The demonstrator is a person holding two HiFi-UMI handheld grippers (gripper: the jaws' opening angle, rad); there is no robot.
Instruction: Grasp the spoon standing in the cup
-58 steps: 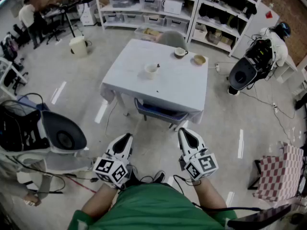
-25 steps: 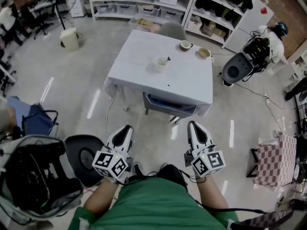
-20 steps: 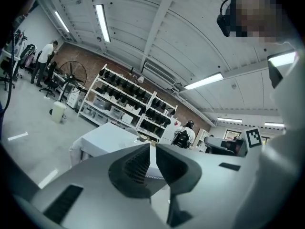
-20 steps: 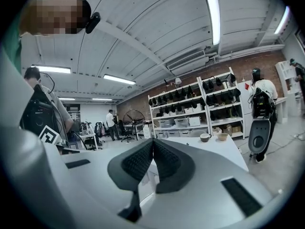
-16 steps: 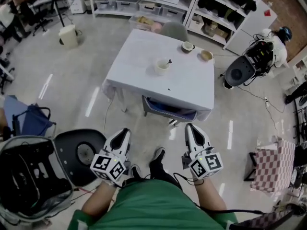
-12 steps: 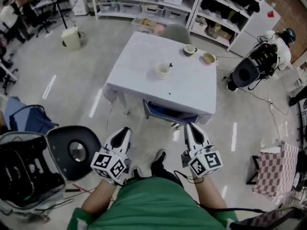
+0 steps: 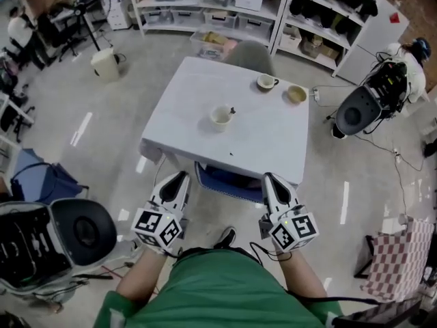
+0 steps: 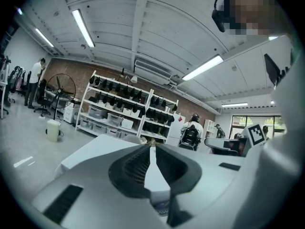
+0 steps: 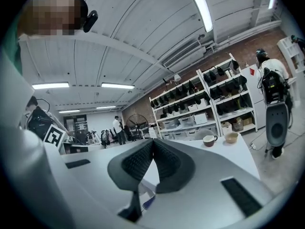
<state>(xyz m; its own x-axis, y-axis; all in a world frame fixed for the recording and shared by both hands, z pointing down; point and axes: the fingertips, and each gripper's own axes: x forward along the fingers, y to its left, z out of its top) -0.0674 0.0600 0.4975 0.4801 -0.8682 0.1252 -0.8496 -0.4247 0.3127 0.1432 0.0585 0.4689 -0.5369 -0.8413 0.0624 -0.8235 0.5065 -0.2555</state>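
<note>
At lower left, the left gripper [image 7: 179, 178] has its jaws pressed together, empty. On the white table [image 7: 263, 145] ahead, the spoon [image 7: 230, 111] stands in the cup [image 7: 220, 117], well apart from both grippers. The right gripper [image 7: 270, 180] is closed too, holding nothing.

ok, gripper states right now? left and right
Left gripper: closed, nothing between the jaws.
Right gripper: closed, nothing between the jaws.
</note>
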